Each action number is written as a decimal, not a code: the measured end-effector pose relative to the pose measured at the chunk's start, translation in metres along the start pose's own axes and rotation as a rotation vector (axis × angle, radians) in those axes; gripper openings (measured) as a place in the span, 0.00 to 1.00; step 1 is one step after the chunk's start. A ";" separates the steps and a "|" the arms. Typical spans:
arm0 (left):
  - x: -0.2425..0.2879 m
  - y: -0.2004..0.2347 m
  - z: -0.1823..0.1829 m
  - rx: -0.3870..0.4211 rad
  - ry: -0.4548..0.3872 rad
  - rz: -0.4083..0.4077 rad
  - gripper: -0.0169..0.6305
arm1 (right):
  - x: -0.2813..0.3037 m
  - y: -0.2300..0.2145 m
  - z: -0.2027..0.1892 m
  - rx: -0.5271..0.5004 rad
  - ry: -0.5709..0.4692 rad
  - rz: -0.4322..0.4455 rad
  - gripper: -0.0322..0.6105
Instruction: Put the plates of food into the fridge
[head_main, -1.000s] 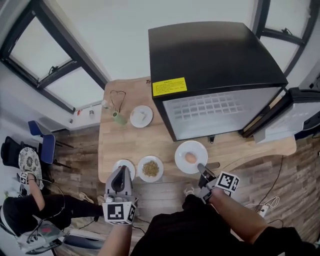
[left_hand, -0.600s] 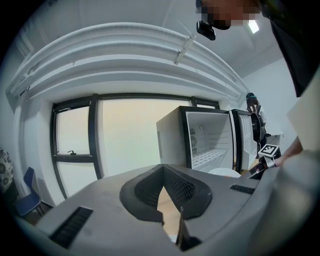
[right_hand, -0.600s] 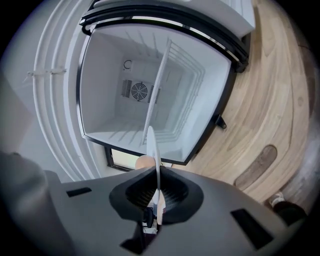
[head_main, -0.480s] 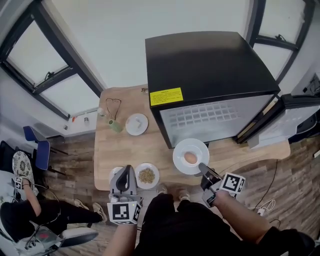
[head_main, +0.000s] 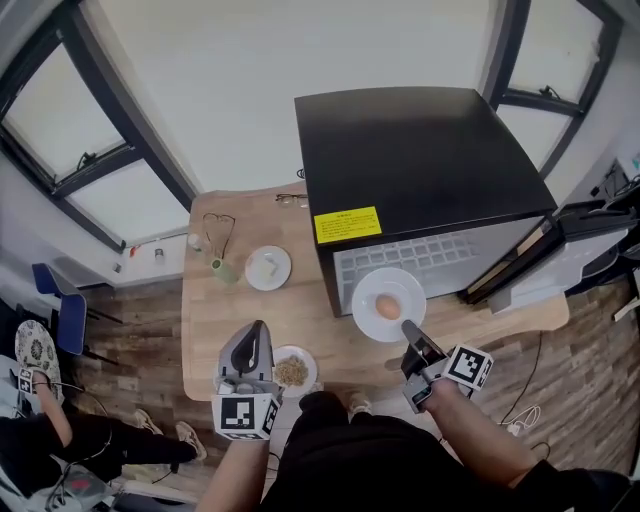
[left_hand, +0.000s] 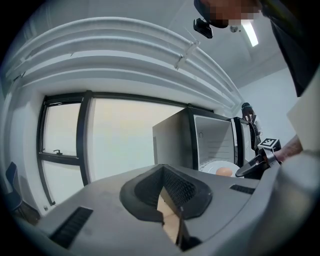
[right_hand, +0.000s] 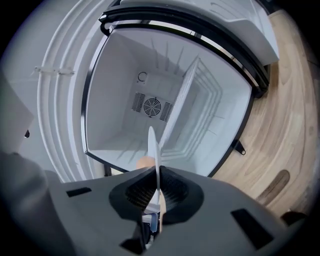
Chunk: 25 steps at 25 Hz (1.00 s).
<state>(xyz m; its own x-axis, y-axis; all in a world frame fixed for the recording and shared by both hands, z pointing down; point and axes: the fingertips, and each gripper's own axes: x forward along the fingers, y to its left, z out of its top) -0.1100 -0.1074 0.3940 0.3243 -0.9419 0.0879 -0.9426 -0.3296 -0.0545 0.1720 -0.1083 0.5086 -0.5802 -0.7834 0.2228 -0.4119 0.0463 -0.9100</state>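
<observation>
White egg plate (head_main: 370, 288) pinched in right gripper (head_main: 408, 329) before empty fridge (head_main: 420, 160); left gripper (head_main: 259, 331) closed, idle; grain plate (head_main: 293, 371), far plate (head_main: 268, 268) waiting on table (head_main: 300, 315).

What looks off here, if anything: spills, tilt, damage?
Nothing stands out. The right gripper holds the plate by its rim in front of the open fridge, with the egg sitting mid-plate. The plate of brown food and the far plate lie flat on the table; nothing is spilled.
</observation>
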 end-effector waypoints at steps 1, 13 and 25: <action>0.003 0.005 0.001 0.001 -0.002 0.003 0.03 | 0.002 -0.001 0.002 0.009 -0.007 -0.015 0.10; 0.036 0.036 0.013 0.018 -0.015 -0.005 0.03 | 0.049 0.007 0.041 0.006 -0.055 -0.088 0.10; 0.049 0.061 0.008 0.009 -0.006 0.005 0.03 | 0.086 0.018 0.071 -0.201 -0.077 -0.191 0.10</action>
<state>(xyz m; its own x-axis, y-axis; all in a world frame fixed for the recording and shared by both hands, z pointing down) -0.1511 -0.1738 0.3871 0.3200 -0.9439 0.0816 -0.9434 -0.3254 -0.0637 0.1646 -0.2191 0.4862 -0.4269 -0.8342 0.3491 -0.6438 0.0093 -0.7651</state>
